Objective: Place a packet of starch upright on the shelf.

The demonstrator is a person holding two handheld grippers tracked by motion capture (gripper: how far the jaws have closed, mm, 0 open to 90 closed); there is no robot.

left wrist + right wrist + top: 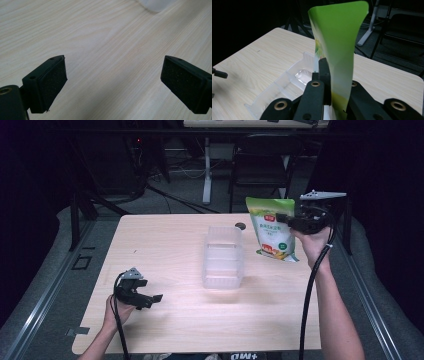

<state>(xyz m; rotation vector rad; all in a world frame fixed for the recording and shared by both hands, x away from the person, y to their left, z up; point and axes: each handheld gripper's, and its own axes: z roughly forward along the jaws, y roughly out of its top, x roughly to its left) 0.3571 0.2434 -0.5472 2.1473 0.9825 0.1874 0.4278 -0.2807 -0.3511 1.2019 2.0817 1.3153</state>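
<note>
I am holding my right gripper (286, 218) raised at upper right, clamping the green bag (270, 227). My left gripper (150, 301) is resting low at lower left, jaws apart.

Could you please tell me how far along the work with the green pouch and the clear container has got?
Done: the right hand-held gripper has clamped the green pouch and holds it upright off the table. In hand: the pouch hangs beside the clear divided container, not over it. Probably left: bringing it above the container, lowering it into a compartment and releasing. The left hand-held gripper waits open and empty near the table's front.
</note>
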